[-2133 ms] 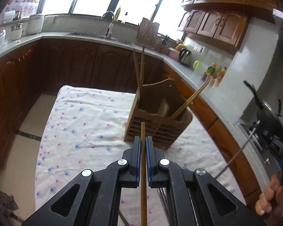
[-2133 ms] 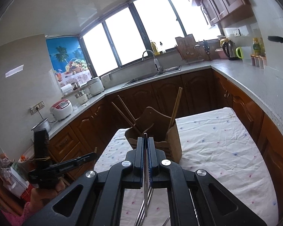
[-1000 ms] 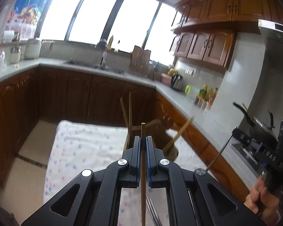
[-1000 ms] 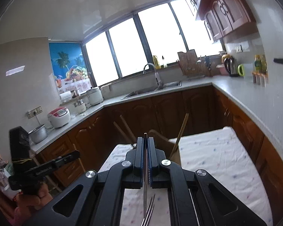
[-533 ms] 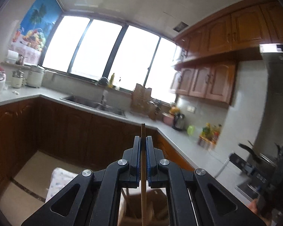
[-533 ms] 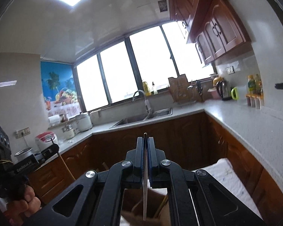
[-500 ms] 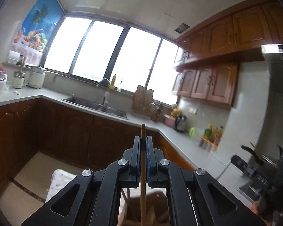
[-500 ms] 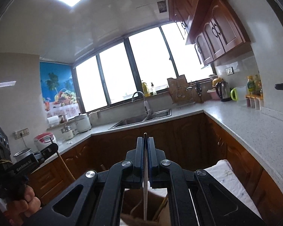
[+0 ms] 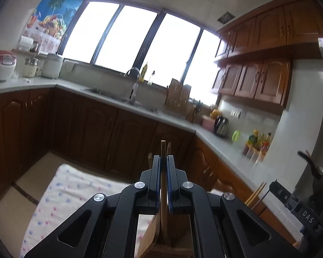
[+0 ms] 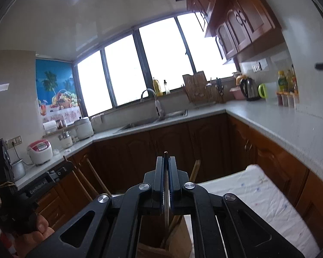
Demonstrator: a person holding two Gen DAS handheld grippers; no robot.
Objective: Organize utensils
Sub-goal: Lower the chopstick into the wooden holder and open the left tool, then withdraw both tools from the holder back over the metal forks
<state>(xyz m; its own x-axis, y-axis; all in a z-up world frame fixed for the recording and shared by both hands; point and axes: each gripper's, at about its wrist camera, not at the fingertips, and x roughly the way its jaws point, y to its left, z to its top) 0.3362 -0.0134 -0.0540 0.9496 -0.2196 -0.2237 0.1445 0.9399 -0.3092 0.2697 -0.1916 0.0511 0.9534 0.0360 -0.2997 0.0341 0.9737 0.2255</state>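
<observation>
I hold the left hand-held gripper (image 9: 163, 165) clenched on a wooden chopstick (image 9: 163, 185). The stick runs straight along the line of the fingers; its upper tip stands just past the fingertips and its lower end drops toward the wooden utensil holder (image 9: 152, 236) directly beneath. I cannot tell whether that lower end is already inside a compartment.

I hold the right hand-held gripper (image 10: 166, 167) clenched on a thin metal utensil (image 10: 166, 204), also aligned with the fingers. Its tip shows just above the fingertips. Its lower part points down at the holder (image 10: 161, 247), which again lies straight below the jaws. Which kind of utensil it is cannot be read from here.

The holder stands on the desk, covered by a white flowered cloth (image 9: 60, 193), toward the far edge. Other chopsticks (image 10: 92, 178) lean out of it on the left side in the right wrist view.

The governing relation: both held items have their long axes near vertical, and the holder is below and slightly ahead of each hand-held gripper. In my judgement neither hand is clearly nearer. The coming move, as I judge it, is a straight descent along each item's axis, followed by release. Lateral drift would land a tip on a divider wall or the rim.
</observation>
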